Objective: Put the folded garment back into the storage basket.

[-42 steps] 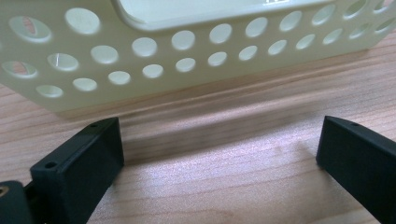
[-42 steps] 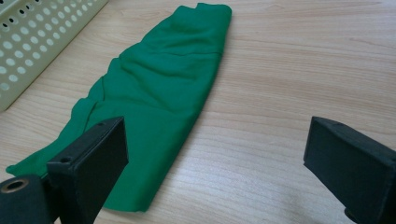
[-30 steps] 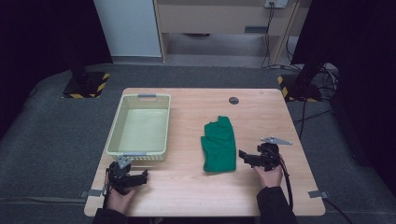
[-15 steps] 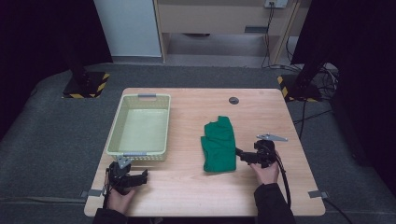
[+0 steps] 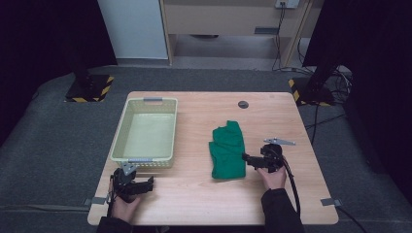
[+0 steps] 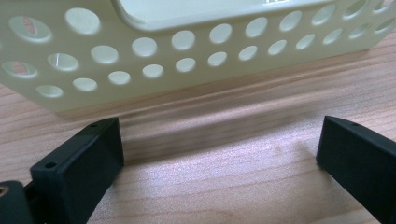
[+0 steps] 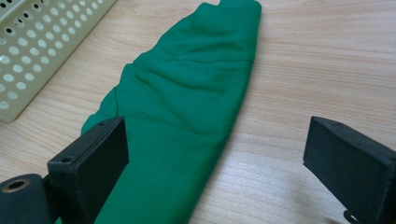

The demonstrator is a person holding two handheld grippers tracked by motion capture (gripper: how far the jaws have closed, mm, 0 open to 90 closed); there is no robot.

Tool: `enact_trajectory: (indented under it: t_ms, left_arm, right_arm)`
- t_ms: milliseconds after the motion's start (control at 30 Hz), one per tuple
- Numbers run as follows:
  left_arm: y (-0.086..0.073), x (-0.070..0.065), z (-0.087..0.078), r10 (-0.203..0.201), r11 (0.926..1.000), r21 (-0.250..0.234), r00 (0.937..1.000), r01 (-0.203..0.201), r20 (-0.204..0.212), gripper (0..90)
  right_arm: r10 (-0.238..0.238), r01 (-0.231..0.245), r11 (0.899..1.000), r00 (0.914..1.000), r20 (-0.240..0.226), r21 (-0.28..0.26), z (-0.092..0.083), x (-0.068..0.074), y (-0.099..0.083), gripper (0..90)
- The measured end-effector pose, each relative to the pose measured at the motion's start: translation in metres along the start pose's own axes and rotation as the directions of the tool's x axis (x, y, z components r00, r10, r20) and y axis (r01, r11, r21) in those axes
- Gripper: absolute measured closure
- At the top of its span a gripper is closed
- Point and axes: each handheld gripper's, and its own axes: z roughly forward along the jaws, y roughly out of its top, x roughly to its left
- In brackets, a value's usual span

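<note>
A folded green cloth [image 5: 227, 150] lies flat on the wooden table [image 5: 204, 204], right of centre. My right gripper [image 5: 246, 158] is open at the cloth's right edge, low over the table. In the right gripper view the green cloth [image 7: 187, 116] runs up between the two black jaws, one jaw over its edge. A pale yellow perforated basket [image 5: 124, 145] stands empty left of centre. My left gripper [image 5: 148, 183] is open near the front left table edge, just in front of the basket. The basket's perforated wall [image 6: 154, 88] stands close ahead of its jaws.
A small dark round disc [image 5: 243, 104] sits near the table's far edge. Black posts with yellow-black striped bases [image 5: 90, 90] stand on the grey floor beyond both far corners. A cable [image 5: 291, 187] trails from the right gripper toward the front edge.
My right gripper has moved left, closing in on the green cloth's right edge. The left gripper and the basket stayed where they were.
</note>
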Motion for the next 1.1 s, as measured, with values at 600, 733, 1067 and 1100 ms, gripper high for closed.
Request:
enact_trajectory:
  t_ms: [600, 733, 1067, 1100]
  left_arm:
    - [0.000, 0.000, 0.000, 0.000, 1.0000, 0.000, 1.0000, 0.000, 0.000, 0.0]
    - [0.000, 0.000, 0.000, 0.000, 1.0000, 0.000, 1.0000, 0.000, 0.000, 0.0]
    - [0.000, 0.000, 0.000, 0.000, 1.0000, 0.000, 1.0000, 0.000, 0.000, 0.0]
    - [0.000, 0.000, 0.000, 0.000, 1.0000, 0.000, 1.0000, 0.000, 0.000, 0.0]
  right_arm:
    - [-0.030, 0.030, 1.000, 0.9995, -0.007, 0.004, 0.003, 0.013, 0.011, 6.7]
    - [-0.022, 0.022, 1.000, 0.9995, -0.021, 0.004, 0.006, 0.014, 0.013, 7.2]
    - [-0.029, 0.030, 0.999, 0.9993, -0.021, 0.038, 0.022, 0.019, 0.014, 6.9]
    - [-0.027, 0.028, 0.999, 0.9994, -0.023, 0.046, 0.025, 0.019, 0.013, 6.9]
